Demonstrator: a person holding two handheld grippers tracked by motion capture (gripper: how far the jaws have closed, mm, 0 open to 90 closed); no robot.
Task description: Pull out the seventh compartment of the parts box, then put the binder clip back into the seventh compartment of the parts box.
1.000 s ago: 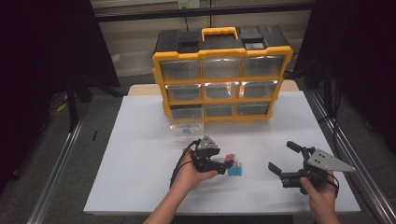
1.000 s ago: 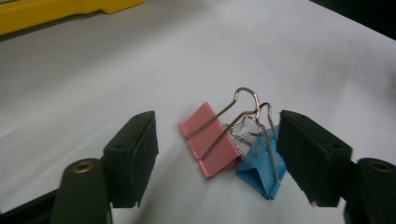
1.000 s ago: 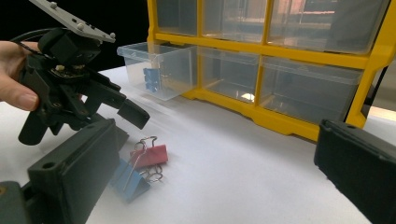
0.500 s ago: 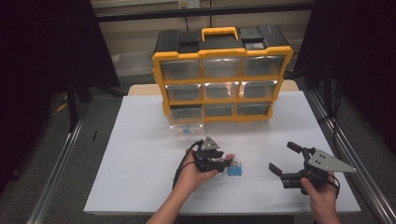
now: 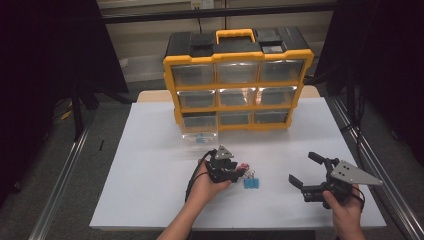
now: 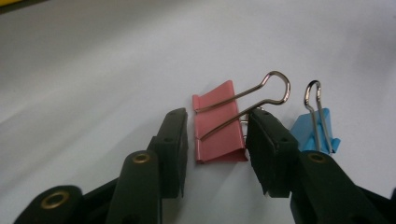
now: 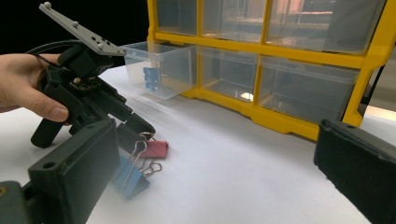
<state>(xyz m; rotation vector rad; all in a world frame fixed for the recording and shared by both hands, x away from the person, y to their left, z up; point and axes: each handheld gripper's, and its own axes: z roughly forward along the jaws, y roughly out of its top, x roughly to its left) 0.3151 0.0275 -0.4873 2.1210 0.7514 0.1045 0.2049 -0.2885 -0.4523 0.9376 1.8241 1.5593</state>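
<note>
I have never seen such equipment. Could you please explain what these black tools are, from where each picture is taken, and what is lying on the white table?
The black tools are hand-held grippers, each with two jaws; a person holds one in each hand. The high view looks down on the table. Each of the other two comes from a camera riding on one gripper, looking along its jaws.

The left gripper has its jaws around a pink binder clip. They have just been closing, but a gap remains on one side, so it is not yet gripped. A blue binder clip lies beside it. The right gripper is open and holds nothing.

Behind stands a yellow drawer cabinet. One clear drawer is pulled out, with blue clips inside.
</note>
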